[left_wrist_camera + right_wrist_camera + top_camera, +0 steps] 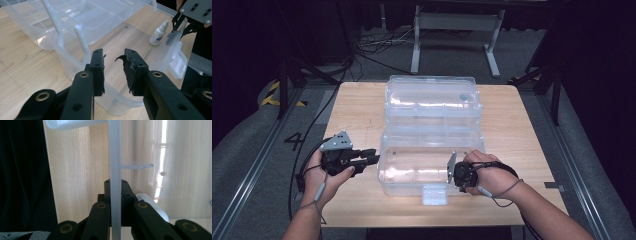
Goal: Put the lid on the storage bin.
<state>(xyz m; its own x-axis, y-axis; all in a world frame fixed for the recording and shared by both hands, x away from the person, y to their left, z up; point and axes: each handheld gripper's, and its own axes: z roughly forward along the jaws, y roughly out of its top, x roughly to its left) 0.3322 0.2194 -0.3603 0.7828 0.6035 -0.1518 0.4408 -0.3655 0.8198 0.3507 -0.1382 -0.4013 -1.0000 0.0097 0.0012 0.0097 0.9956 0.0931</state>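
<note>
High view: clear box (pixel 412 170) sits open mid-tabletop (pixel 357 107), bottle (pixel 158 33) already inside, right tool (pixel 455 172) clamped on its front wall, left tool (pixel 371 156) open beside; closing seemingly remains.

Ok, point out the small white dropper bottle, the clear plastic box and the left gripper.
small white dropper bottle (pixel 158 33): left gripper view, on its body.
clear plastic box (pixel 384 150): high view, on its left wall.
left gripper (pixel 113 71): left gripper view, midway between its fingertips.
</note>
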